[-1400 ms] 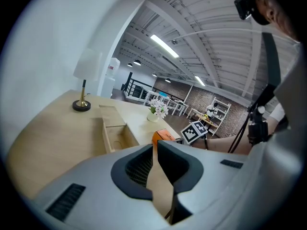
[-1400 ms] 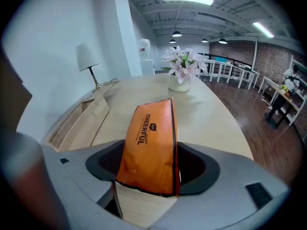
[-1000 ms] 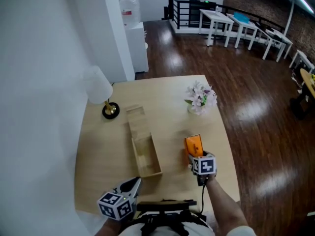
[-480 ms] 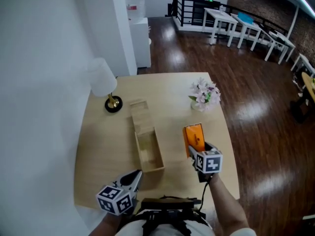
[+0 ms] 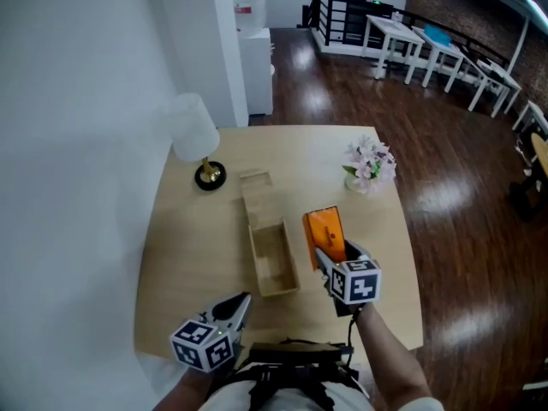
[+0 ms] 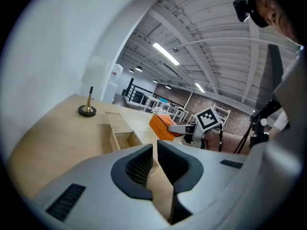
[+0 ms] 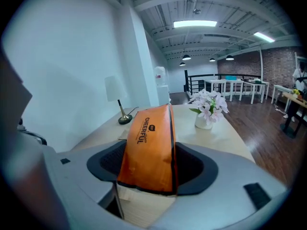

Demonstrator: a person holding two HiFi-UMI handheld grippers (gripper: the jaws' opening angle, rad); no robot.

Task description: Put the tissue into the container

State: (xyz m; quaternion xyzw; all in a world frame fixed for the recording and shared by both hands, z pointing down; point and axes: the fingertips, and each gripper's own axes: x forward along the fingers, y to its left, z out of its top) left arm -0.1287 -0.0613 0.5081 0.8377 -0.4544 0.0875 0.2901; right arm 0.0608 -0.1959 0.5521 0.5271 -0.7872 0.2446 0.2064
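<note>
One tissue pack (image 5: 324,228) pinched by its end in right claw (image 5: 330,253), held over surface (image 5: 197,238) beside open box (image 5: 274,257) for drop-in; left claw (image 5: 238,305) pressed together, empty, kept clear.

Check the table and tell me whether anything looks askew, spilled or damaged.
Nothing stands out. The lamp and the flower vase stand upright, the wooden container lies open, and nothing is spilled. The orange tissue pack is off the table only because the right tongs grip it, beside the container.
</note>
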